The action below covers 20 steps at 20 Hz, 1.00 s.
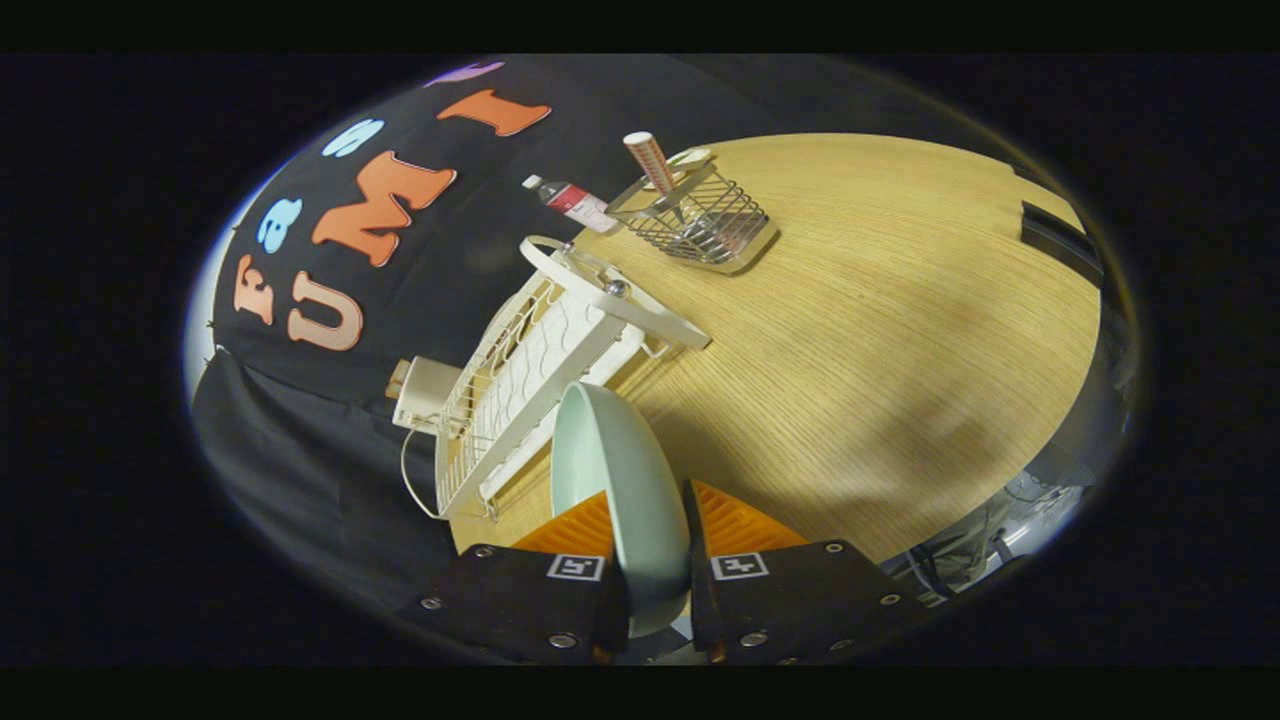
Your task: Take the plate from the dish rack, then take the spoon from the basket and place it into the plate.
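Wooden table [880, 330] — the largest item, its pale grain running from near the fingers to the far side, bare across its right half.

Dish rack [530, 380] — white wire and frame, lying just ahead and to the left of the fingers, along the table's left side by the black wall. No plate stands in it now.

Wire basket [705, 220] — on a tray at the far end of the table, beyond the rack. A patterned handle [650, 160] sticks up from it; the spoon cannot be told apart from the other pieces at this distance.

Plate [625, 500] — pale green, held on edge between the two fingers, clear of the rack and raised over the near table.

Bottle [575, 203] — small, lying just left of the basket.

Gripper [655, 545] — clamped on the plate, one finger pressing each face.

Step in hand: by appearance the plate is out of the rack and not yet set down. The next move calls for levelling it onto open table, releasing it, then reaching far for the basket.
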Motion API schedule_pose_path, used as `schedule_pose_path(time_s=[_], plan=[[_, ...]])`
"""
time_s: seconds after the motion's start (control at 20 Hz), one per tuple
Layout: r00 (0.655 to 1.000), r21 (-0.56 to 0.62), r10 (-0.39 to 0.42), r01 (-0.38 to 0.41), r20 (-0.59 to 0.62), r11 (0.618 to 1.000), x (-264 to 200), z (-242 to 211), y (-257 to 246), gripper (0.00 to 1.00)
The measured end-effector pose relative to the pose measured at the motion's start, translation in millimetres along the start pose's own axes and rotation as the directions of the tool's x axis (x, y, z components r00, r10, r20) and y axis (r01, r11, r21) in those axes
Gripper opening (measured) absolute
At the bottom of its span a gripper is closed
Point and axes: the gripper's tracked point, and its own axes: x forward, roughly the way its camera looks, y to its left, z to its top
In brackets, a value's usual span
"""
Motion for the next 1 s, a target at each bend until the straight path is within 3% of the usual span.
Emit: schedule_pose_path(time_s=[0.35, 0.6, 0.75, 0.85, 1.0], plan=[[0.998, -0.041, -0.054, 0.053, -0.026, 0.998, 2, 0, -7, 0.3], [0.995, -0.099, -0.096, 0.095, -0.009, 0.991, -9, 12, -11, 0.47], [0.99, -0.185, -0.134, 0.138, 0.036, 0.973, -19, 34, -14, 0.67], [0.983, -0.26, -0.165, 0.18, 0.081, 0.949, -29, 55, -15, 0.82], [0.969, -0.367, -0.189, 0.236, 0.161, 0.9, -45, 91, -9, 0.97]])
